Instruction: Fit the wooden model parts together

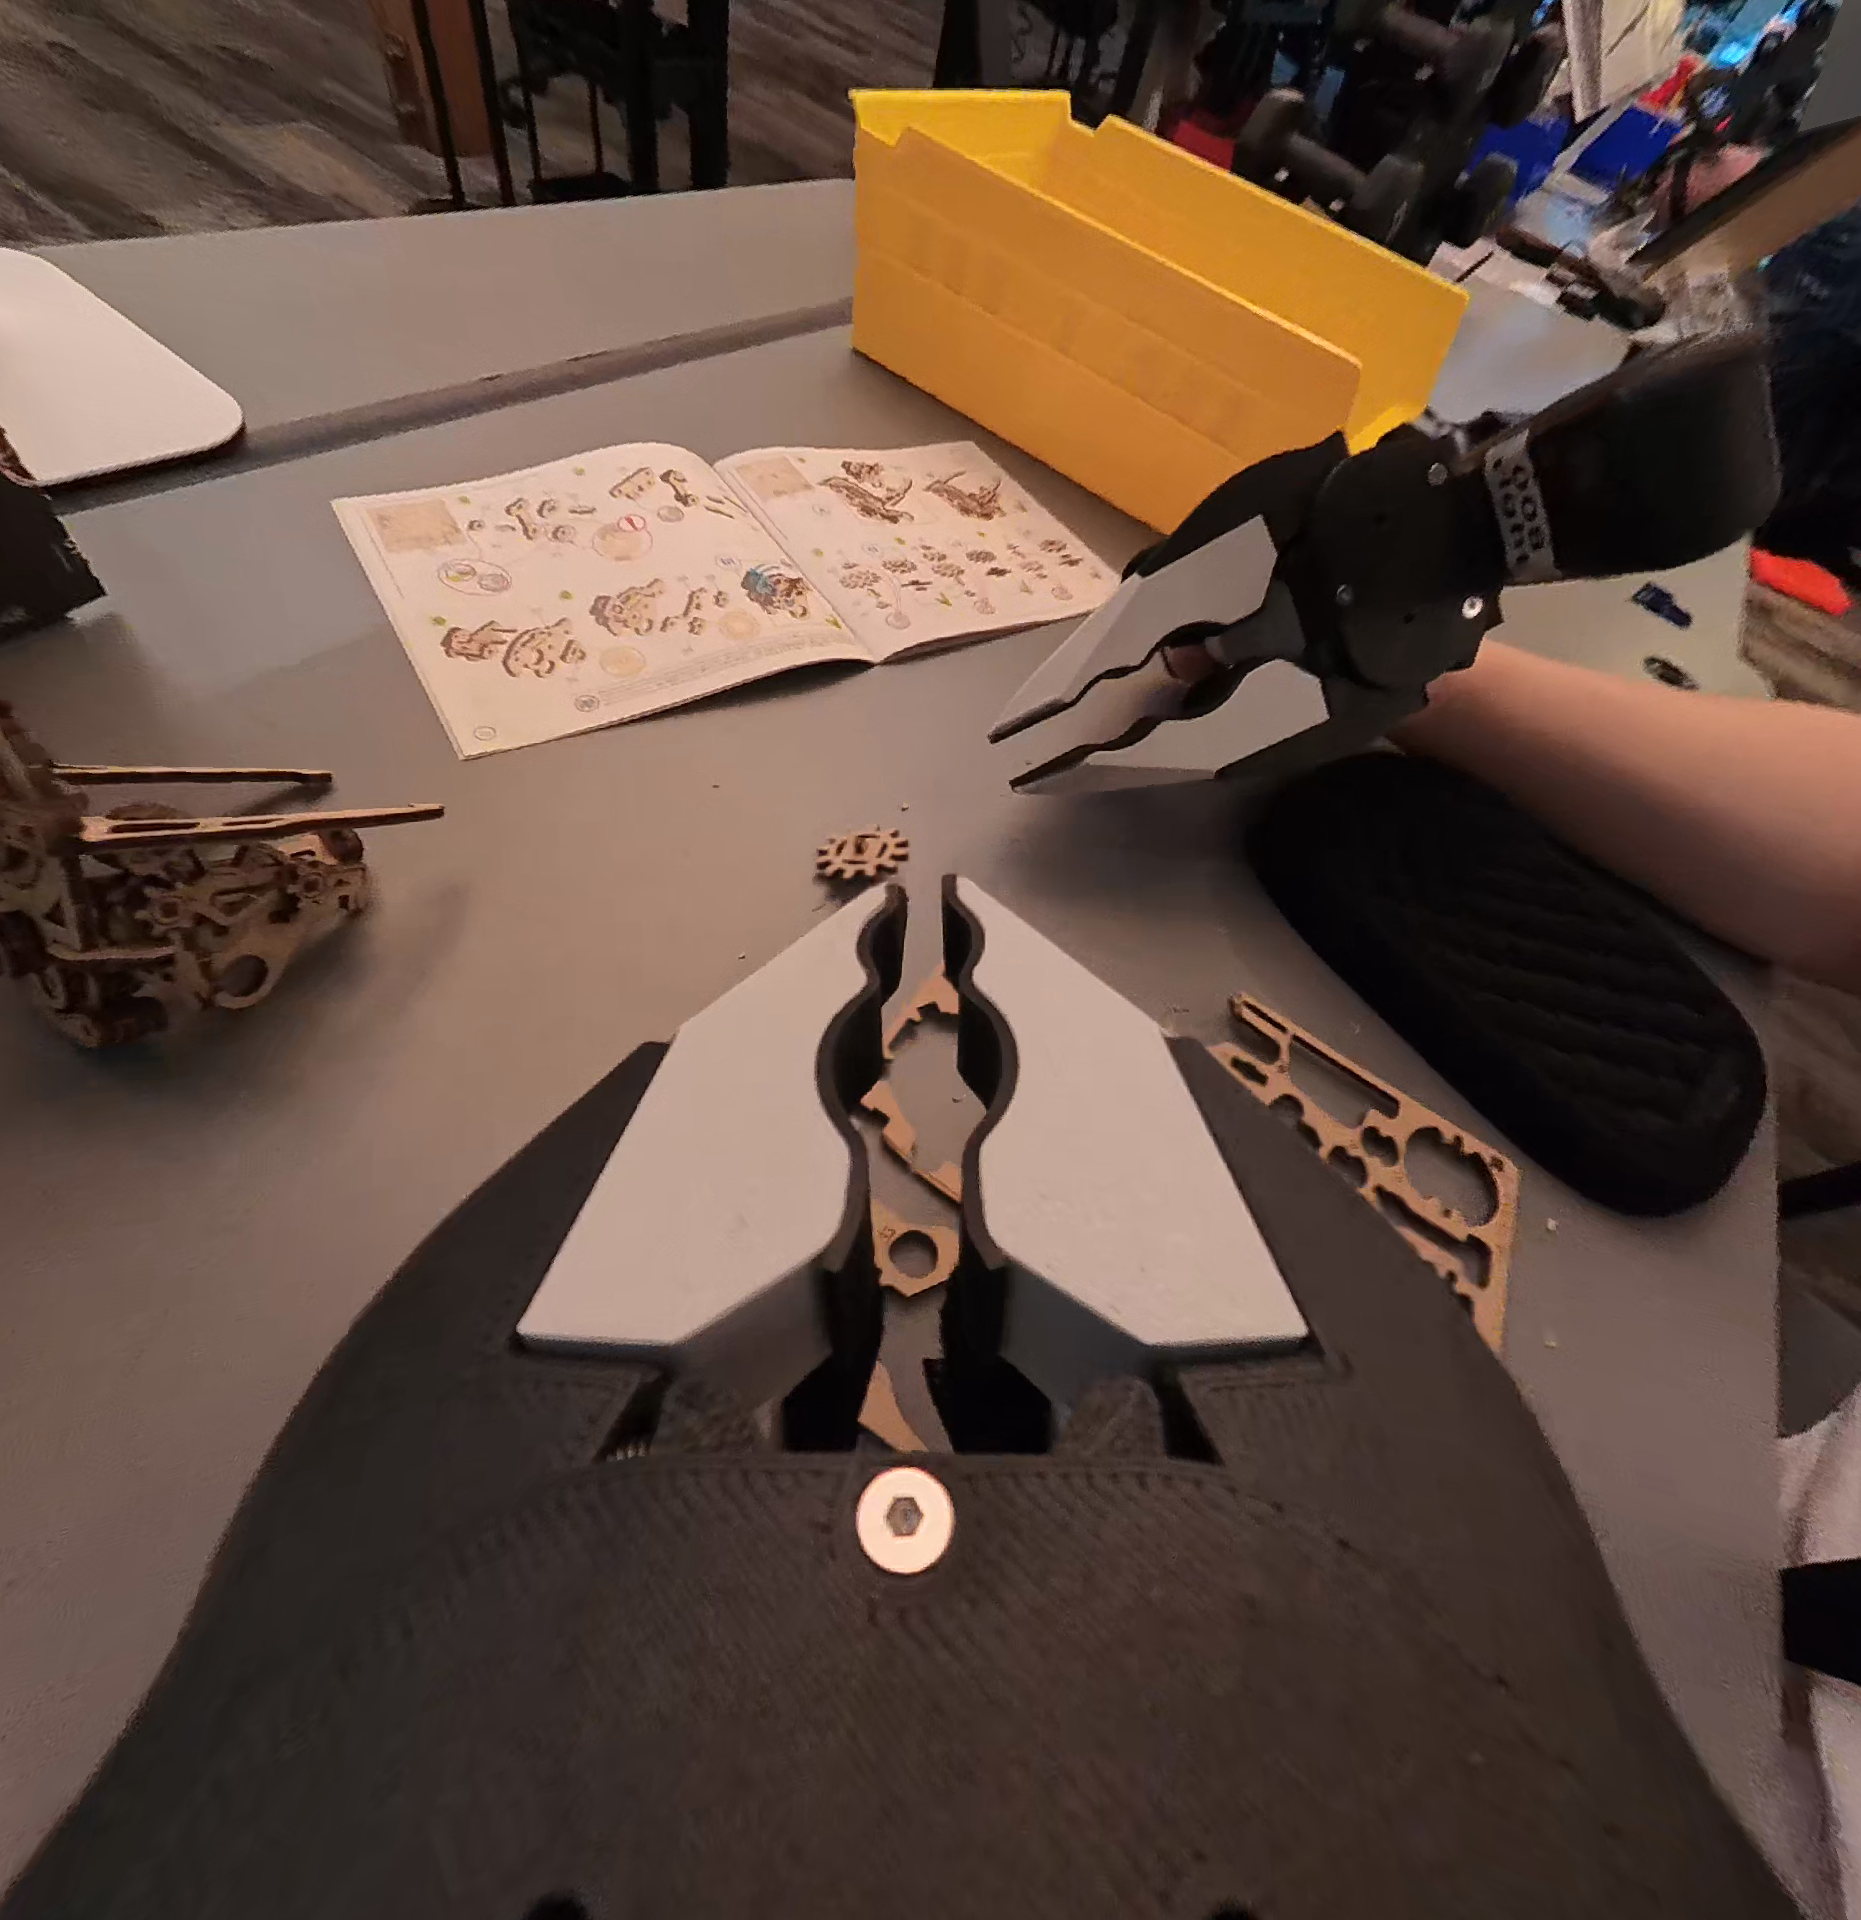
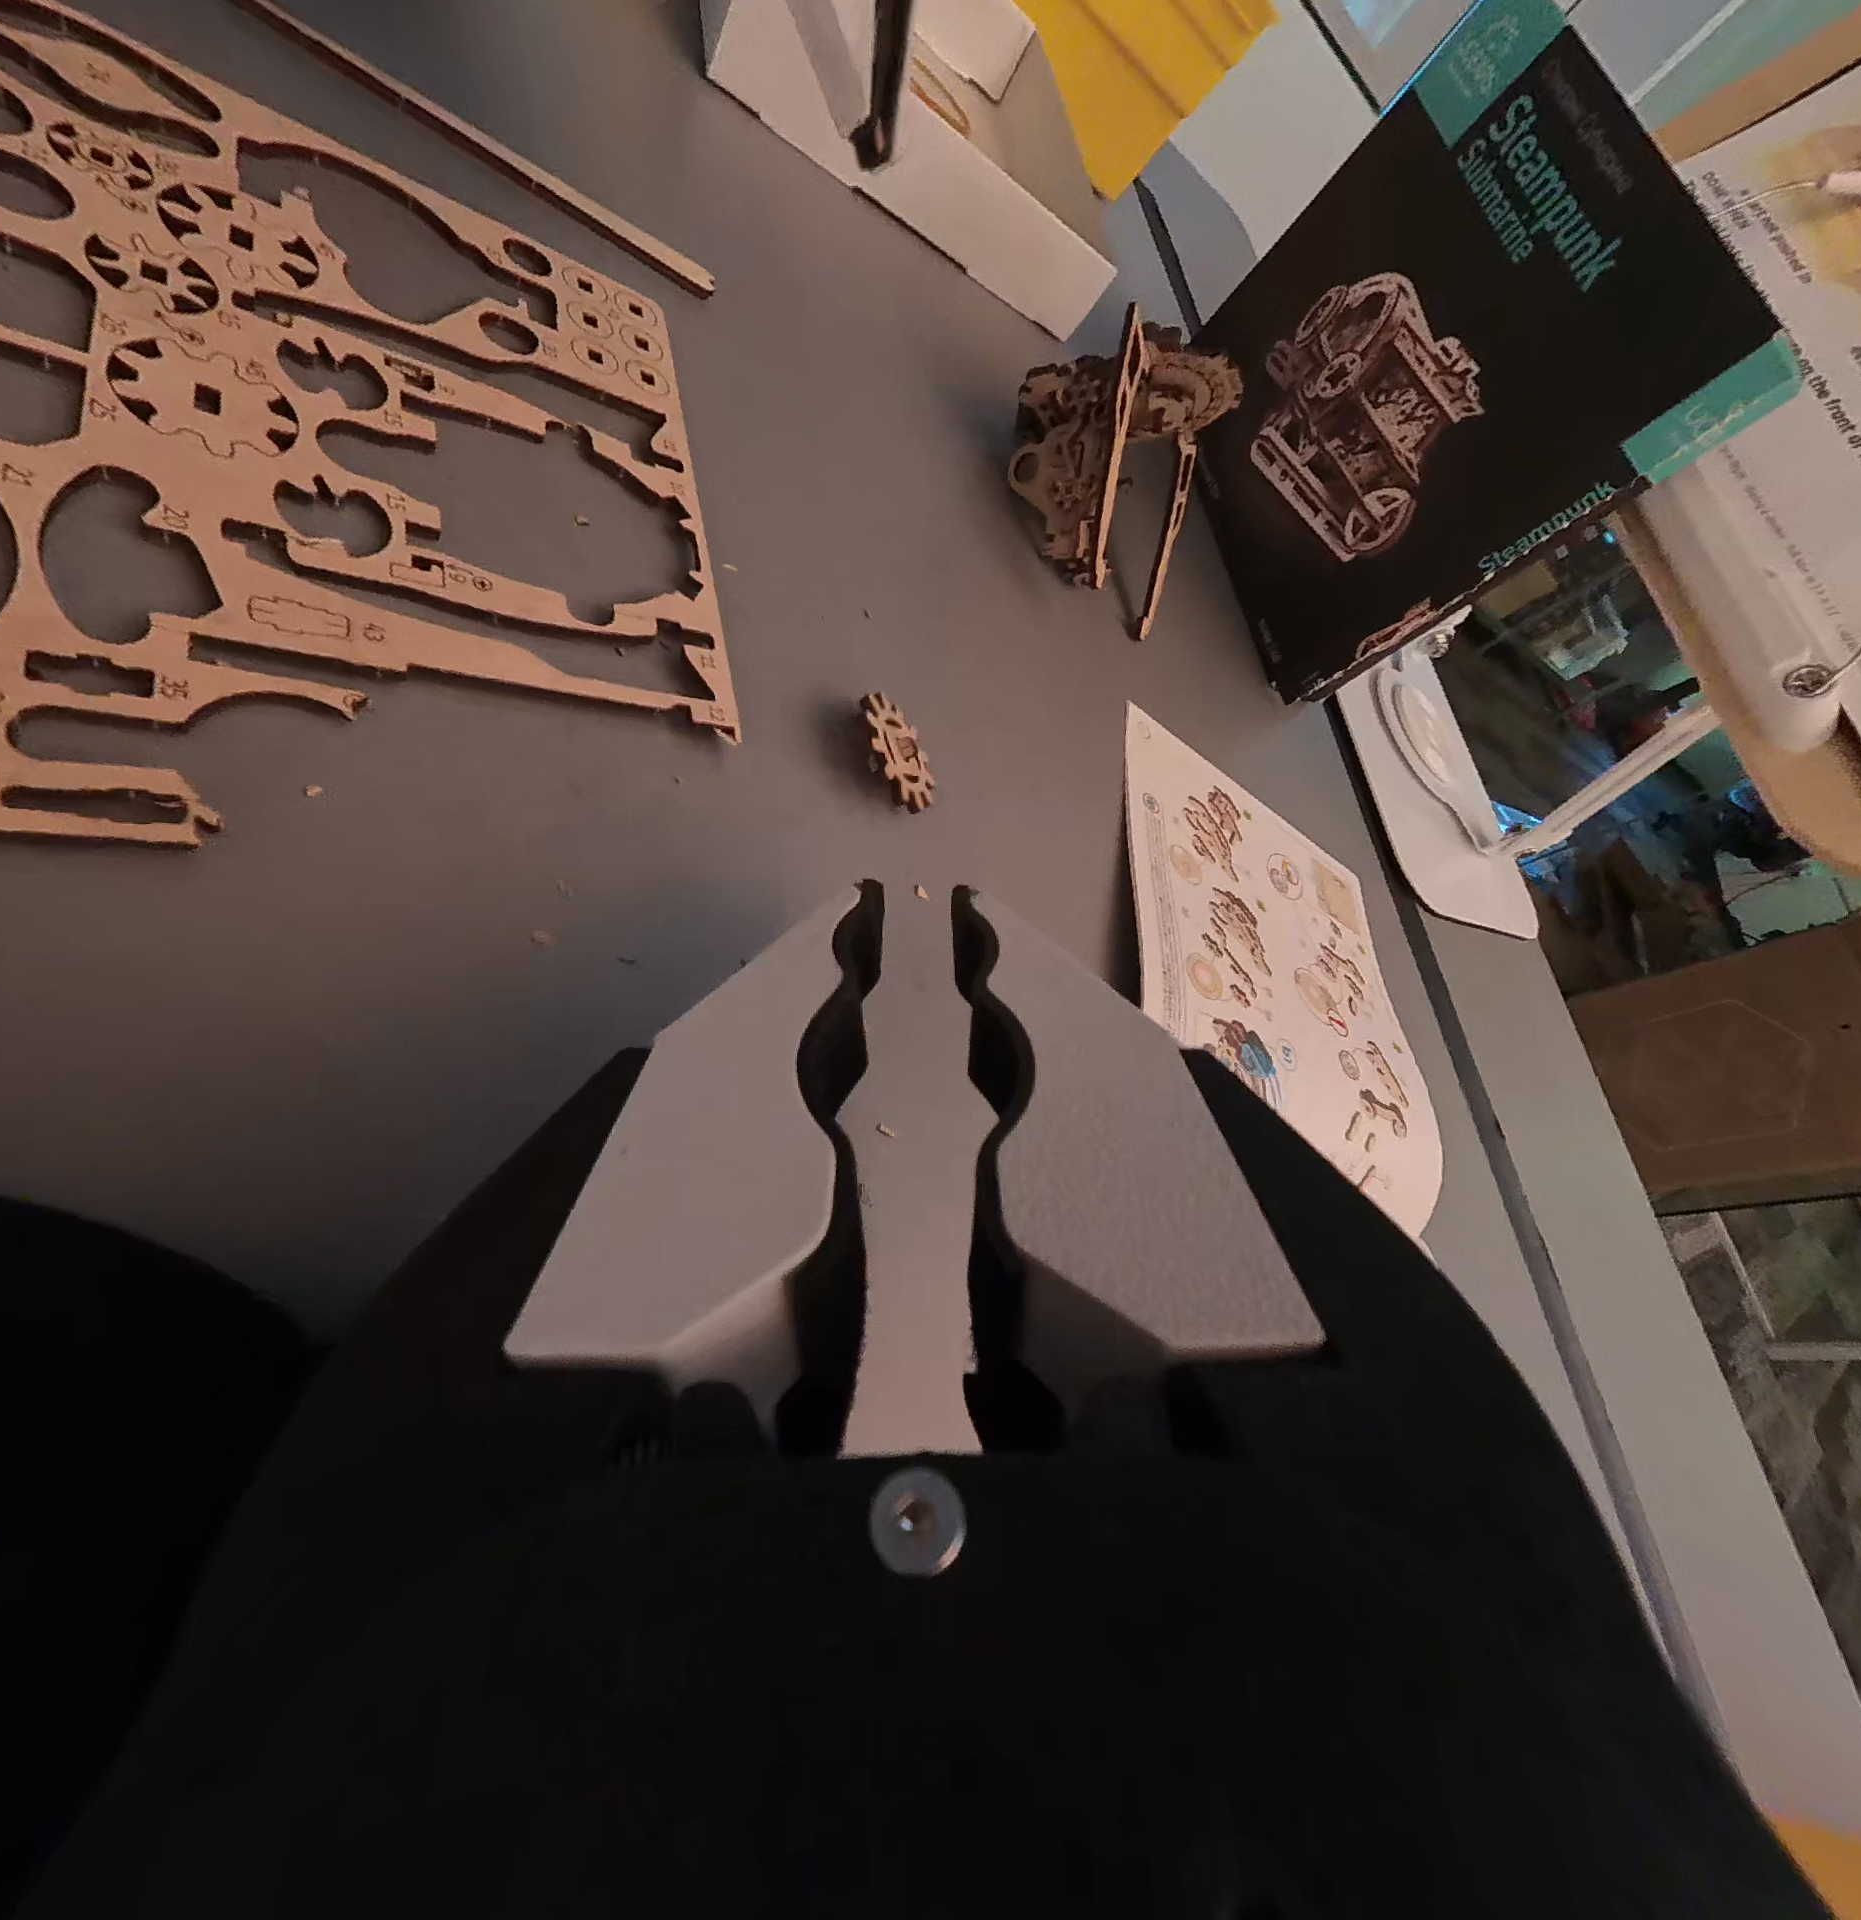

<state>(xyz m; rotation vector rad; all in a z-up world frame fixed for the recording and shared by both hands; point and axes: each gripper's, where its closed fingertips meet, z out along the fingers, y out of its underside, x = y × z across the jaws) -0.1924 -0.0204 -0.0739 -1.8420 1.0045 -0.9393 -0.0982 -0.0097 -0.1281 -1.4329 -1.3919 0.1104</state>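
Progress looks partial: a half-built wooden model (image 2: 1108,468) stands well ahead of the right gripper (image 2: 918,891), while a loose gear (image 2: 897,750) lies just beyond its tips, unfitted. Both tools are released and empty; the left gripper (image 1: 924,888) hovers over a punched-out sheet (image 1: 1404,1153). Picking up the gear and seating it remains, I judge.
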